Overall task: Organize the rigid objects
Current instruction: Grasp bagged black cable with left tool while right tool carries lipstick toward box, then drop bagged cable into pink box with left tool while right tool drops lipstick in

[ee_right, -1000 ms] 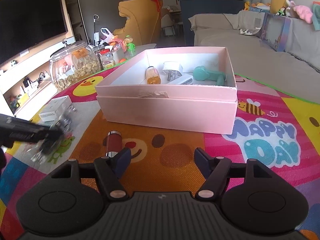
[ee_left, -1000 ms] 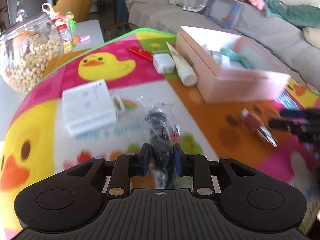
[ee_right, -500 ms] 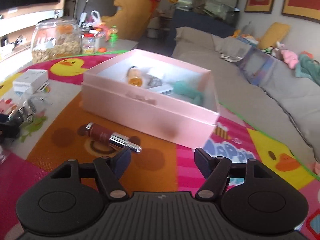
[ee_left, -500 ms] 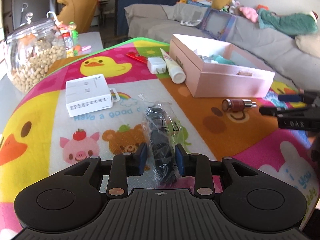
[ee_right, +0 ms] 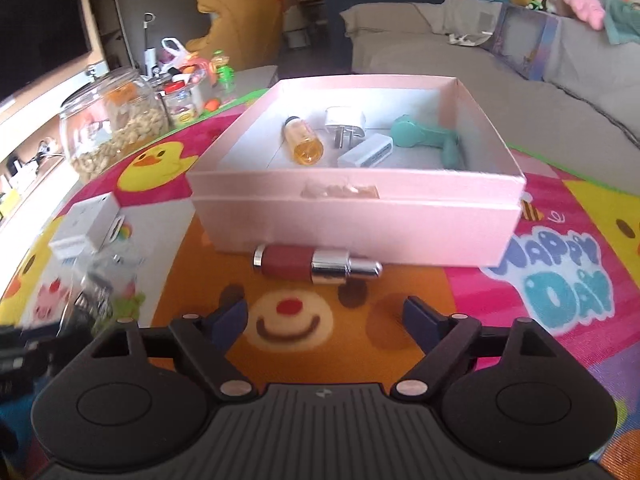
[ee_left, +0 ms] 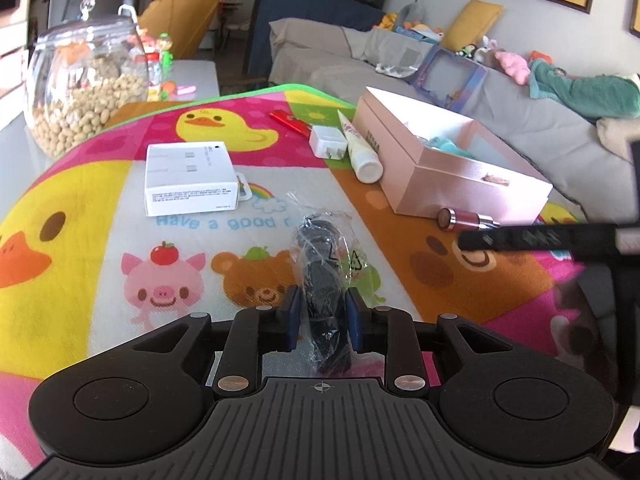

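My left gripper [ee_left: 320, 316] is shut on a clear plastic bag with a black item [ee_left: 324, 264], held just over the colourful mat. My right gripper [ee_right: 326, 320] is open and empty, facing a dark red and silver lipstick [ee_right: 316, 263] that lies on the mat against the front wall of the open pink box [ee_right: 356, 216]. The box holds an orange bottle [ee_right: 303, 147], a white plug [ee_right: 345, 124], a white adapter [ee_right: 370, 152] and a teal tool [ee_right: 428, 138]. In the left wrist view the lipstick [ee_left: 464, 218] lies by the box [ee_left: 452, 176], with a right gripper finger [ee_left: 536, 238] beside it.
On the mat lie a white carton [ee_left: 188, 178], a white charger [ee_left: 328, 142], a white tube [ee_left: 362, 152] and a red flat item [ee_left: 289, 120]. A glass jar of nuts [ee_left: 84, 80] stands at the far left. A grey sofa [ee_left: 520, 108] runs behind.
My right gripper has swung round to face the lipstick and the box front squarely. My left gripper still holds the bag, and its view has steadied and drawn back a little.
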Demonstrator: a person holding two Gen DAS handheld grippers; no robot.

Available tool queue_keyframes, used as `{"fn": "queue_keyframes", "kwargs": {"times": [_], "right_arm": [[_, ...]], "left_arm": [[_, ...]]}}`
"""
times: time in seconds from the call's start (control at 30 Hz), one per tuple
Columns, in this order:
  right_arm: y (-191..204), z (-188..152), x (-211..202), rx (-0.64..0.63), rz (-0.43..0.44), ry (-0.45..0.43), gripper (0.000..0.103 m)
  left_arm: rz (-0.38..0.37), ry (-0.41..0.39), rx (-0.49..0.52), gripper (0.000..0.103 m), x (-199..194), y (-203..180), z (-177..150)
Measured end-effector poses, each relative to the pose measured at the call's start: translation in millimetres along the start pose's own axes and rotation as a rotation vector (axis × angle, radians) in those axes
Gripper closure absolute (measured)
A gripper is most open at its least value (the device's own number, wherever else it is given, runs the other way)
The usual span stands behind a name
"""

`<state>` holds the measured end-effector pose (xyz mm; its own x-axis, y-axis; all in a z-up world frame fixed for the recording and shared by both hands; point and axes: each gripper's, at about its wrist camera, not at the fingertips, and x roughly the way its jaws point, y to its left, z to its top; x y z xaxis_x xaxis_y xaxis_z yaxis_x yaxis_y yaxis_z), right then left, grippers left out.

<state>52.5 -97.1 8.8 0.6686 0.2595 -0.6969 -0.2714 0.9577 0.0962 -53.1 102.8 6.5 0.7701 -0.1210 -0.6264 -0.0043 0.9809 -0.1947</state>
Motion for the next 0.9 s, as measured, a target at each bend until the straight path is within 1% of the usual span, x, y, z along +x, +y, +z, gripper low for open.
{"fn": "queue_keyframes", "kwargs": {"times": [0.07,0.13,0.17,0.2,0.23,0.27,0.3,0.33,0.37,0.4,0.47,0.53,0.57,0.6,0.63,0.7,0.77,0.8,0.87,0.9], "right_arm": [[5,5,9,-0.005,-0.04,-0.003,0.018],[6,8,12,-0.012,-0.038,-0.001,0.017],[5,7,10,-0.008,-0.017,-0.006,0.024],[4,6,5,-0.01,0.002,-0.014,0.036],[2,6,1,-0.018,0.017,-0.012,0.043],[1,4,-3,-0.028,0.034,-0.008,0.056],[-1,2,-7,-0.04,0.047,-0.007,0.066],[-3,-1,-12,-0.05,0.048,-0.008,0.069],[-4,-4,-17,-0.063,0.043,-0.01,0.077],[-5,-6,-21,-0.078,0.044,-0.014,0.078],[-6,-12,-27,-0.12,0.056,-0.016,0.078],[-4,-15,-30,-0.142,0.052,-0.018,0.075],[-3,-16,-29,-0.147,0.046,-0.018,0.066],[-4,-16,-28,-0.148,0.031,-0.02,0.052],[-6,-15,-26,-0.141,0.009,-0.026,0.048],[-13,-11,-20,-0.112,-0.028,-0.027,0.046],[-21,-6,-14,-0.076,-0.033,-0.028,0.046],[-24,-4,-12,-0.064,-0.051,-0.036,0.046],[-26,0,-7,-0.053,-0.124,-0.05,0.046],[-27,0,-6,-0.045,-0.14,-0.054,0.045]], "left_arm": [[0.012,-0.001,0.026,0.075,0,-3,-1],[0.021,0.008,0.04,0.073,-1,-6,-1],[0.021,0.012,0.038,0.073,-2,-6,-1],[0.019,0.016,0.034,0.073,-2,-5,-1],[0.016,0.018,0.029,0.073,-2,-4,-1],[0.014,0.02,0.024,0.074,-2,-4,0],[0.014,0.022,0.02,0.075,-2,-4,1],[0.017,0.025,0.019,0.076,-1,-4,2],[0.021,0.026,0.016,0.076,0,-5,4],[0.024,0.023,0.012,0.076,2,-6,5],[0.031,0.014,0.004,0.077,4,-8,6],[0.04,0.016,0.01,0.078,5,-10,8],[0.04,0.021,0.021,0.078,5,-11,8],[0.038,0.026,0.027,0.078,4,-12,7],[0.033,0.03,0.026,0.078,3,-12,7],[0.021,0.035,0.006,0.078,-1,-10,4],[0.013,0.032,-0.029,0.078,-5,-8,0],[-0.002,0.031,-0.054,0.078,-7,-6,-2],[-0.045,0.03,-0.099,0.078,-10,1,-5],[-0.062,0.03,-0.11,0.078,-10,3,-5]]}}
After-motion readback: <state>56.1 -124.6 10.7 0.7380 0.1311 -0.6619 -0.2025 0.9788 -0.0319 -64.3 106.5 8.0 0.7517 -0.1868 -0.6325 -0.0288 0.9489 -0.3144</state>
